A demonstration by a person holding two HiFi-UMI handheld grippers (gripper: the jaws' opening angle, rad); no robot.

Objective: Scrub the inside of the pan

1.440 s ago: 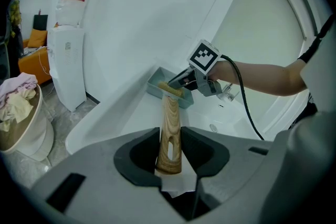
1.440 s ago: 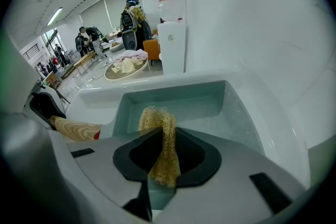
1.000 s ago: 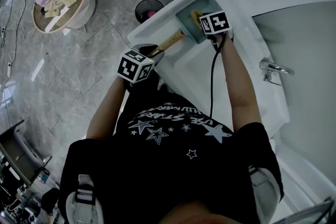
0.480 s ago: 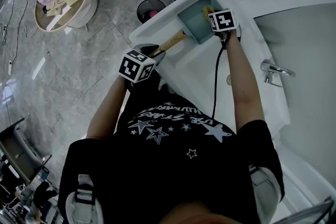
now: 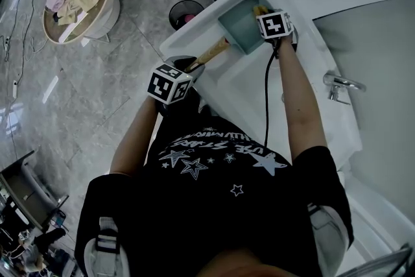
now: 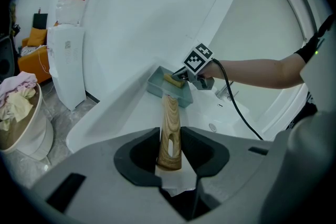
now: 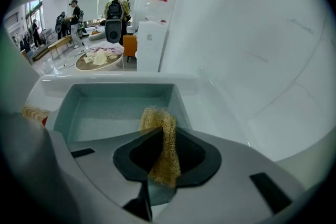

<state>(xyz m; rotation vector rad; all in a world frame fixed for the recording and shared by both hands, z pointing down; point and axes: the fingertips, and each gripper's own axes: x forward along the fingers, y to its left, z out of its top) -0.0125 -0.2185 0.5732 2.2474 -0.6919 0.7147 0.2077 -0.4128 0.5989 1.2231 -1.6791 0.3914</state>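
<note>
There, the square blue-green pan (image 5: 238,28) lay at the far end of the white sink (image 5: 256,91), near the corner in the head view. Its wooden handle (image 6: 170,131) pointed back toward the person. The left gripper (image 6: 170,153) was clamped on the end of that handle, with both jaws pressed against its sides. The right gripper (image 7: 161,157) pinched a yellow scrubber (image 7: 159,128) between its jaws. The scrubber's free end stuck out past the jaw tips at the pan's right inner wall, though I could not tell whether it touched the wall. Fine specks showed on the pan's floor. A tap (image 5: 337,84) stood at the sink's right side, well apart from the pan. On the floor to the left stood a black bin (image 5: 183,10) and a round basket (image 5: 107,13) of clothes.
</note>
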